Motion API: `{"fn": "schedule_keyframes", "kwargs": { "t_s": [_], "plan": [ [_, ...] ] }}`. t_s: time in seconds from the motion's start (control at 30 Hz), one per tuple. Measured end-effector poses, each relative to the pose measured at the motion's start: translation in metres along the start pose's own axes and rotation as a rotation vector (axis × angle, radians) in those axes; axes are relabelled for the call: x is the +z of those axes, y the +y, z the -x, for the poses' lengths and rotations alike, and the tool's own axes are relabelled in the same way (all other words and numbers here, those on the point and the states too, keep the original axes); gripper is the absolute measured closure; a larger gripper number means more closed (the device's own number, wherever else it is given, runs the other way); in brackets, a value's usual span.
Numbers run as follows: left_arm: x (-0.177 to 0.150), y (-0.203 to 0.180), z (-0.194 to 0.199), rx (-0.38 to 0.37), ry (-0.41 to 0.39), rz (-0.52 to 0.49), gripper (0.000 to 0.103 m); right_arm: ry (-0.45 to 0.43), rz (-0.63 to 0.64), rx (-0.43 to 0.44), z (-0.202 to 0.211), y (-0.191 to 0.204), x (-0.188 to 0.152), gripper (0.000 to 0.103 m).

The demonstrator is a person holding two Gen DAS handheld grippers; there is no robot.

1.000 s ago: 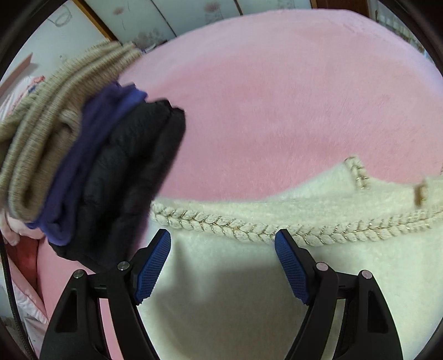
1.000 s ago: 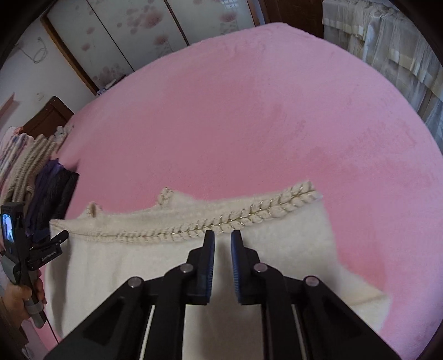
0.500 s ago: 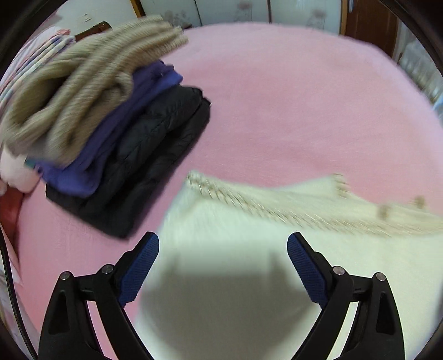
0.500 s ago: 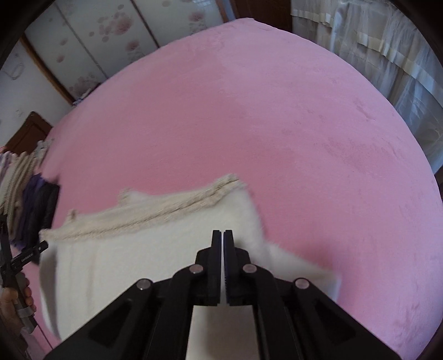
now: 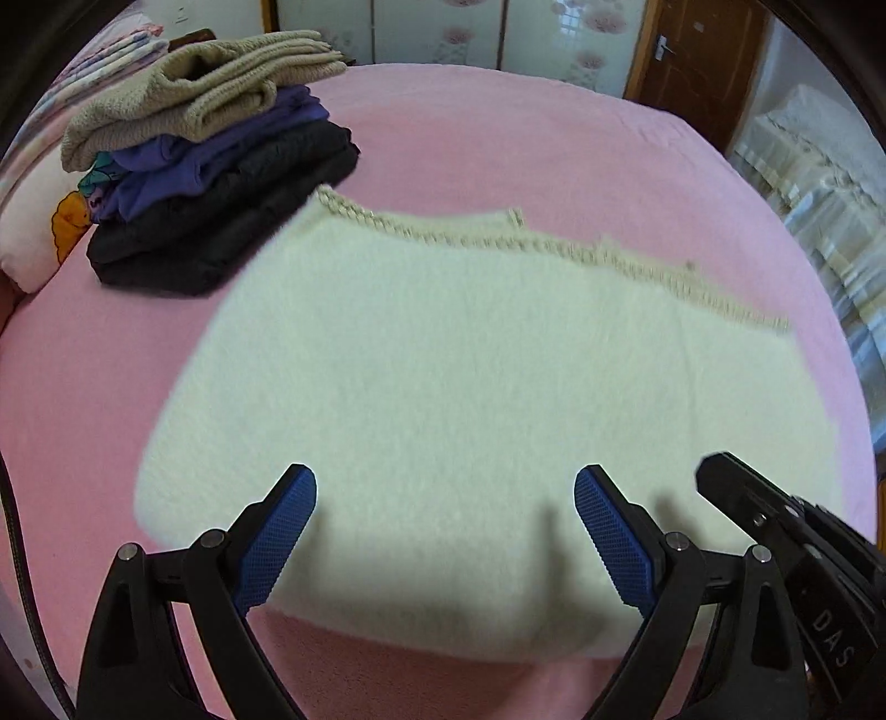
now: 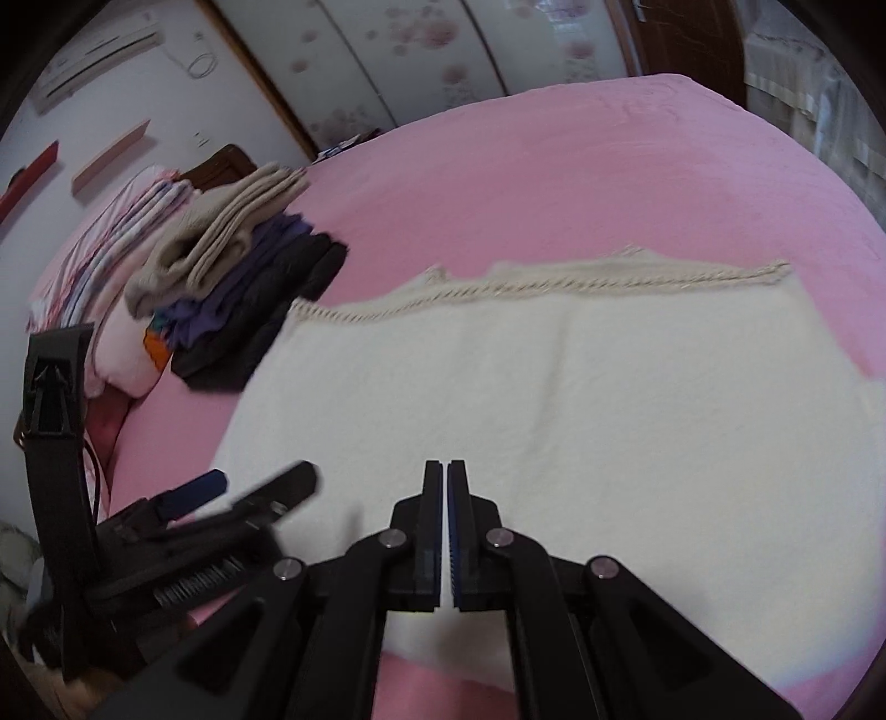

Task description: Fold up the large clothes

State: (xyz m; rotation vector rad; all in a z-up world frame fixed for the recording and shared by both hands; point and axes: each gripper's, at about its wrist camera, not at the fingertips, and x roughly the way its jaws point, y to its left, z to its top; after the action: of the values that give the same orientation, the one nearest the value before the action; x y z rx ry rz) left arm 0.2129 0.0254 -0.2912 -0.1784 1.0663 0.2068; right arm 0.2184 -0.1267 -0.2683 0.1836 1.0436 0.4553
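Observation:
A cream fleece garment (image 5: 470, 387) with a braided trim (image 5: 554, 249) along its far edge lies folded flat on the pink bed (image 5: 526, 144). It also shows in the right wrist view (image 6: 554, 387). My left gripper (image 5: 446, 487) is open and empty, held above the garment's near edge. My right gripper (image 6: 446, 471) is shut with nothing between the fingers, also above the near edge. The right gripper's body (image 5: 786, 531) shows at the lower right of the left wrist view, and the left gripper (image 6: 221, 498) at the lower left of the right wrist view.
A stack of folded clothes (image 5: 221, 166), beige knit on purple on black, sits at the bed's far left, touching the garment's corner. A pillow (image 5: 39, 221) lies left of it. Wardrobe doors (image 5: 443, 27) and a wooden door (image 5: 686, 61) stand behind; curtains (image 5: 819, 166) at right.
Both grippers have pulled back and risen from the garment, so more of it shows. The right gripper has closed fully. The left has stayed open.

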Motion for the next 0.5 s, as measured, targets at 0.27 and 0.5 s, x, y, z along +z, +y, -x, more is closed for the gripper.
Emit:
{"fn": "schedule_keyframes", "kwargs": {
  "t_s": [0.27, 0.5],
  "plan": [
    [-0.024, 0.035, -0.033, 0.028, 0.002, -0.091, 0.007, -0.025, -0.110, -0.227, 0.006, -0.067, -0.040, 0.103],
    [-0.018, 0.095, -0.041, 0.077, -0.009, 0.004, 0.007, -0.072, -0.283, -0.489, 0.061, -0.157, -0.063, 0.103]
  ]
}}
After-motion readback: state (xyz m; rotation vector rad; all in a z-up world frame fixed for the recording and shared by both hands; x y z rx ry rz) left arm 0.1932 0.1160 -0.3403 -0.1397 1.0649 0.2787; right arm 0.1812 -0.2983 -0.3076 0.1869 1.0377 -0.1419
